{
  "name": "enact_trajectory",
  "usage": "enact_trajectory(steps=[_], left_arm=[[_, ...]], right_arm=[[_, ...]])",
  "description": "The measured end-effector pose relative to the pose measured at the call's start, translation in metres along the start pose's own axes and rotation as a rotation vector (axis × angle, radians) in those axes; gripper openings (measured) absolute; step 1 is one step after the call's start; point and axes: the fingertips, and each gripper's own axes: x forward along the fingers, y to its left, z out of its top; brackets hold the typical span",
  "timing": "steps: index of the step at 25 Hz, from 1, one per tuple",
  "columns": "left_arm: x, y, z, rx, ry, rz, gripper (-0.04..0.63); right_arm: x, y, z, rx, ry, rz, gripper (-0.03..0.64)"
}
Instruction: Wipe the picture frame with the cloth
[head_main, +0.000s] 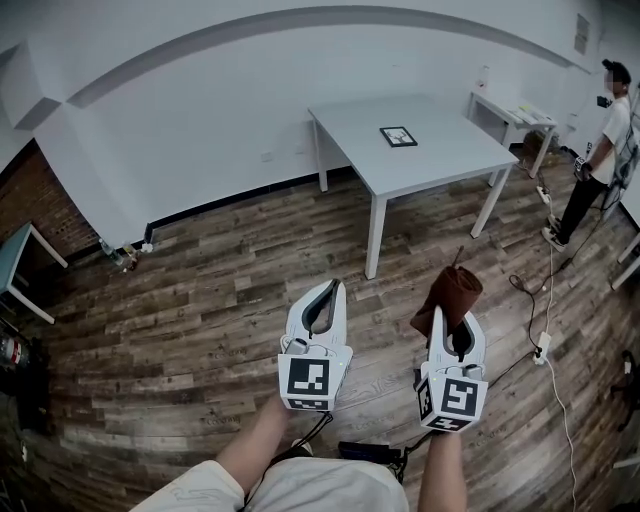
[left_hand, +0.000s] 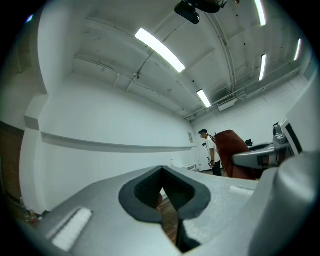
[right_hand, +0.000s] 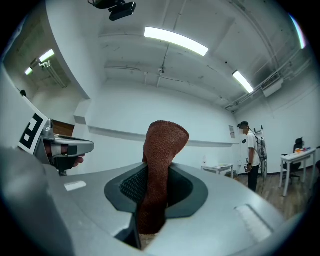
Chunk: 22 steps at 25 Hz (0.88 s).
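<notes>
The picture frame (head_main: 398, 136), small with a dark border, lies flat on a white table (head_main: 440, 160) far ahead, well out of reach of both grippers. My right gripper (head_main: 442, 316) is shut on a brown cloth (head_main: 452, 293), which sticks up and out beyond its jaws; in the right gripper view the cloth (right_hand: 162, 150) stands between the dark pads of the right gripper (right_hand: 155, 190). My left gripper (head_main: 334, 286) is held beside it over the wooden floor, jaws together with nothing in them. The left gripper view shows the left gripper (left_hand: 164, 189) and the cloth (left_hand: 234, 150) to its right.
A person (head_main: 600, 145) stands at the far right near a second small white table (head_main: 512, 112). Cables and a power strip (head_main: 542, 348) lie on the floor to my right. A teal table (head_main: 18, 262) and a brick wall are at the left.
</notes>
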Motion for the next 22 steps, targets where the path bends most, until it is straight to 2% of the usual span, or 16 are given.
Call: enact_trajectory(steps=[10, 17, 22], left_arm=[[0.03, -0.043, -0.002, -0.022, 0.01, -0.023, 0.0], [0.081, -0.033, -0.02, -0.026, 0.013, -0.038, 0.0], [0.139, -0.003, -0.038, -0.039, 0.016, -0.054, 0.0]], right_arm=[[0.003, -0.052, -0.009, 0.007, 0.009, -0.017, 0.108], [0.052, -0.061, -0.022, -0.017, 0.03, -0.027, 0.108], [0.114, -0.06, -0.032, -0.031, 0.045, -0.042, 0.108]])
